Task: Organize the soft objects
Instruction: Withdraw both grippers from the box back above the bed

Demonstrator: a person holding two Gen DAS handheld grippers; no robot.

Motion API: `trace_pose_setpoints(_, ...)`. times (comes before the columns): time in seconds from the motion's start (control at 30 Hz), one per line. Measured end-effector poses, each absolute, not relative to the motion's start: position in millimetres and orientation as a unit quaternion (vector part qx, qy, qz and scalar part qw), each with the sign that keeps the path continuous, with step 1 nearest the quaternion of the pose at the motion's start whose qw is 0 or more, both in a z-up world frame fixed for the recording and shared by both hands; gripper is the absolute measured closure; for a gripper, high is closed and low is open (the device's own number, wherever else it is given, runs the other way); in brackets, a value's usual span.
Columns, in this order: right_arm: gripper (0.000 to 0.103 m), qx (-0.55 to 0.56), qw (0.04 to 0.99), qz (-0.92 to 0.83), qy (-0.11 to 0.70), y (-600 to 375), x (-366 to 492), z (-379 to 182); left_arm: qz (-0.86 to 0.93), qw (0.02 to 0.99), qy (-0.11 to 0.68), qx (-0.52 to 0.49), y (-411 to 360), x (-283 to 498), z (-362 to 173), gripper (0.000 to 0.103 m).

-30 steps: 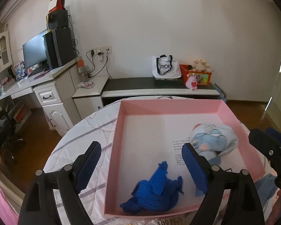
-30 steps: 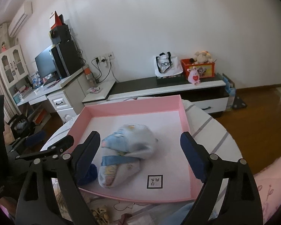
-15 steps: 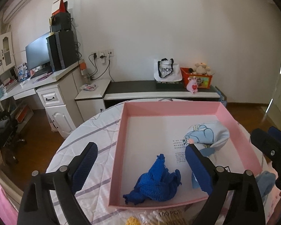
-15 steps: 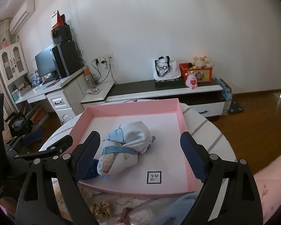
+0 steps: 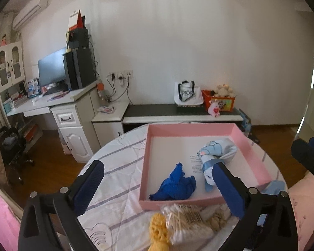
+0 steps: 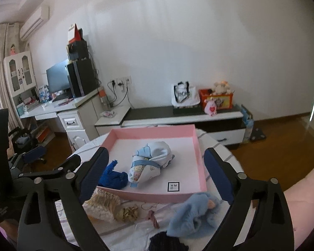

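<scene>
Surface: round surface (image 5: 119,167) under a striped white cloth, its curved rim clear of the furniture, with wood floor between.
Tray: pink tray (image 5: 190,128) toward the far edge — inside lie a blue knit piece (image 5: 174,186) and a pale blue baby garment (image 5: 214,153), just beside each other.
Loose items: a cotton swab bag (image 5: 186,219), a yellow knit piece (image 5: 158,230) and a light blue plush (image 6: 196,211) lie near the tray's front wall.
Left claw (image 5: 157,190): jaws just opening, wide apart, nothing between.
Right claw (image 6: 157,173): jaws just opening — apart, gripping nothing.

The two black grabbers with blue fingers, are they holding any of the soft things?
No. The left gripper and right gripper are both open, with nothing pinched between their fingers.
</scene>
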State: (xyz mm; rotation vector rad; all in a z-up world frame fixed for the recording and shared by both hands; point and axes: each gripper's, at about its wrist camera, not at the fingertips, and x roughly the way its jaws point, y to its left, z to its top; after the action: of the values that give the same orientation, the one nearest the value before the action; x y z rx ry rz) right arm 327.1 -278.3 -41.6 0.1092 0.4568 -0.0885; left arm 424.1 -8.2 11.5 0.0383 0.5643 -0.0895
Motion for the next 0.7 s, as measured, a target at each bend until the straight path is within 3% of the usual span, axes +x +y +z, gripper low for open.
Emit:
trace_pose_setpoints(0.2,0.000,0.050,0.978,-0.051,0.195,-267,278,-18,-0.040,0.968,0.248,0.021,-3,361,27,0.000)
trace_pose_setpoints(0.7,0.000,0.036,0.989,-0.049,0.138,-243,178,13,-0.038,0.983,0.178,0.010,15,196,48,0.000)
